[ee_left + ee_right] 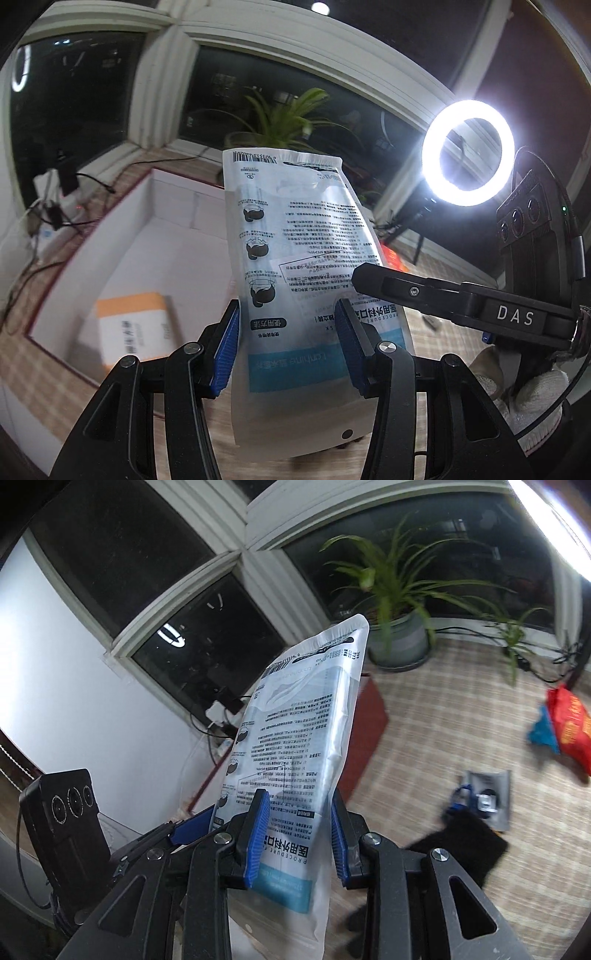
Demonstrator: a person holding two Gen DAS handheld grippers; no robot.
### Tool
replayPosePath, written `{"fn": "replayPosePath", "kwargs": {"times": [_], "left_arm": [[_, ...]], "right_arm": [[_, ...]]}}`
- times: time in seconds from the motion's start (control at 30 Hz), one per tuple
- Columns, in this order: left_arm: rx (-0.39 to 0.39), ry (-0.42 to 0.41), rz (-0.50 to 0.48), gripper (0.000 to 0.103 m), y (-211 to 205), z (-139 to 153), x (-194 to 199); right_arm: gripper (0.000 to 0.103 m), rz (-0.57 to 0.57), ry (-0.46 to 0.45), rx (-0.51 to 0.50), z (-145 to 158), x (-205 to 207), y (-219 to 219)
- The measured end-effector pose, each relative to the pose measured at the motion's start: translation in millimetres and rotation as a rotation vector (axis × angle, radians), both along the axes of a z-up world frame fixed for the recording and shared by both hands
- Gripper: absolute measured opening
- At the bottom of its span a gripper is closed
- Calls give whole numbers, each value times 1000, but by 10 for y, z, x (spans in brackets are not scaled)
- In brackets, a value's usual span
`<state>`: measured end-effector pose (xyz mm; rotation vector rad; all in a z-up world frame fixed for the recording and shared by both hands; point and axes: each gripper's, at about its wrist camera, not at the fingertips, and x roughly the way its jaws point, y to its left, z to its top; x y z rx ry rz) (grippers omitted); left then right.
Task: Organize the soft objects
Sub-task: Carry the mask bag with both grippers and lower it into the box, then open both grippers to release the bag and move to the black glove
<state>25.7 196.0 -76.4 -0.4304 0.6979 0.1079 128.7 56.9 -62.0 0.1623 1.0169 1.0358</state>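
Presently we count one mask packet [295,236], both sides clamped, left hand-held gripper [288,347], right hand-held gripper [299,834], one white box [173,206], one orange pack [136,325] inside.

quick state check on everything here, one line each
mask packet: lifted, upright, gripped by both grippers
left gripper: shut on the mask packet
right gripper: shut on the mask packet
white box: open, an orange-topped pack inside
ring light: on
red snack bag: lying on the checked surface
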Motion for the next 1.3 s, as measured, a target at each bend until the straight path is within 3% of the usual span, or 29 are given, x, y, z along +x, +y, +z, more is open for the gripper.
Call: {"fn": "replayPosePath", "kwargs": {"times": [0.33,0.6,0.93,1.3], "left_arm": [[5,9,63,48,677,-2,-173],[-38,41,78,48,1106,-156,-129],[-59,74,76,48,1336,-329,73],[-11,104,93,48,1393,-404,225]], "right_arm": [[29,38,31,-20,-103,-85,725],[29,40,53,-63,-259,-45,1081],[29,24,84,-97,-431,150,1305],[37,27,19,-117,-364,198,1355]]}}
